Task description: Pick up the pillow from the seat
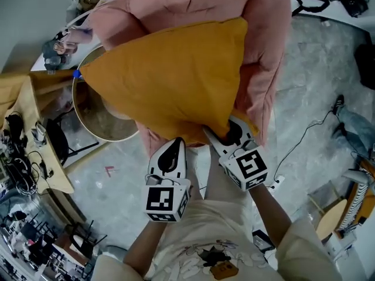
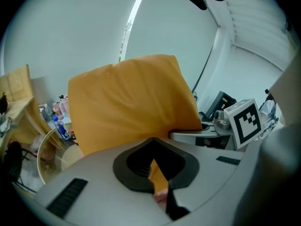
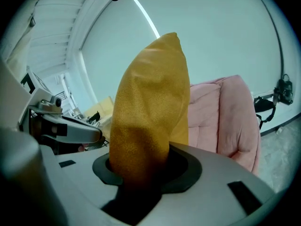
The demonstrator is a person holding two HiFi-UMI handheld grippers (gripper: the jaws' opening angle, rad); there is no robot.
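The orange pillow [image 1: 170, 81] hangs in the air in front of the pink padded chair [image 1: 193, 2], clear of its seat. My right gripper [image 1: 225, 134] is shut on the pillow's lower corner. In the right gripper view the orange fabric [image 3: 150, 107] is bunched between the jaws of the right gripper [image 3: 141, 173], with the chair [image 3: 225, 117] behind. My left gripper [image 1: 174, 145] sits just under the pillow's lower edge. Seen from the left gripper [image 2: 157, 173], the jaws stand together with only a thin slit, and the pillow [image 2: 127, 102] rises beyond them.
A round rimmed stand [image 1: 96, 122] is to the left of the chair. A wooden desk [image 1: 23, 116] with clutter runs along the left edge. On the concrete floor a cable [image 1: 304, 136] trails at the right, near another person's leg [image 1: 351, 124].
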